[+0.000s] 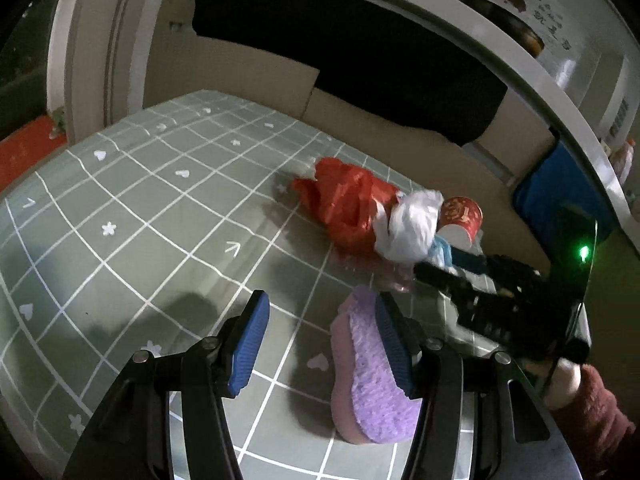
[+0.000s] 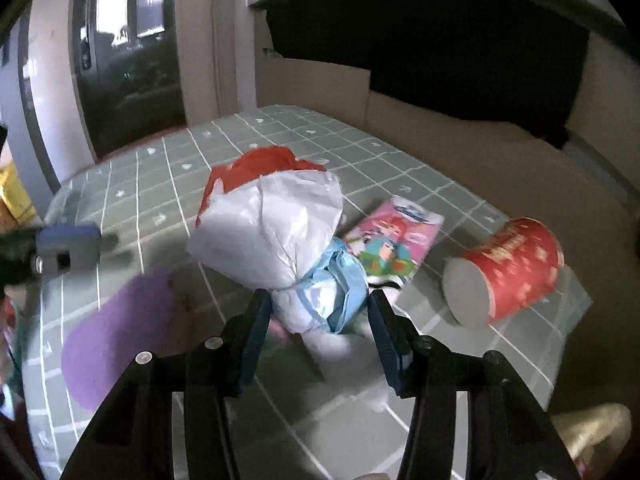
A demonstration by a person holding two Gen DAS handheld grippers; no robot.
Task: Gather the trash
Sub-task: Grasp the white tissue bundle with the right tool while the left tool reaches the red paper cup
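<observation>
The right gripper (image 2: 318, 320) has its jaws spread around the blue-and-white wrapper (image 2: 320, 300); whether the pads press it, I cannot tell. Squeeze low, then lift slowly (it looks floppy). The left gripper (image 1: 320, 340) is open, one pad touching the purple sponge (image 1: 372, 368). Farther off lie the white bag (image 2: 272, 224) and red cup (image 2: 508, 268).

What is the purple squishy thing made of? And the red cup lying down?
The purple thing looks like a foam sponge: its top is rough and full of tiny holes, with a smoother pink layer beneath. The red cup looks like paper: matte printed sides and a flat pale bottom, though a thin coating can't be ruled out.
</observation>
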